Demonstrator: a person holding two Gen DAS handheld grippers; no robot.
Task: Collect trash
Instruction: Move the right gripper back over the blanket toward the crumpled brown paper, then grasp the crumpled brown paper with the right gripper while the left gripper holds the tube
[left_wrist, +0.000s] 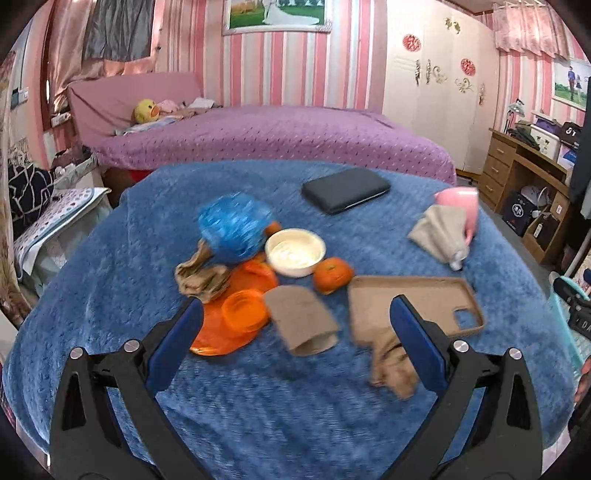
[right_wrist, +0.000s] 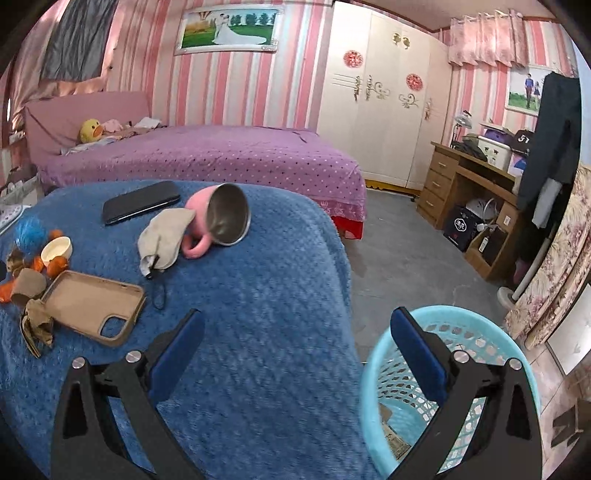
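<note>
While both grippers gape empty, crumpled brown paper (left_wrist: 391, 363) on fuzzy blue blanket (left_wrist: 258, 398), perforated plastic basket (right_wrist: 476, 343).

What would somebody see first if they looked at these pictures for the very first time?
Probably the bright pile in the middle of the blue blanket: a shiny blue ball, a white bowl, an orange fruit and orange plastic pieces among brown paper scraps. Next, the pink cup tipped on its side toward the blanket's far right. The light blue basket stands on the floor beside the bed, under the open right gripper.
</note>
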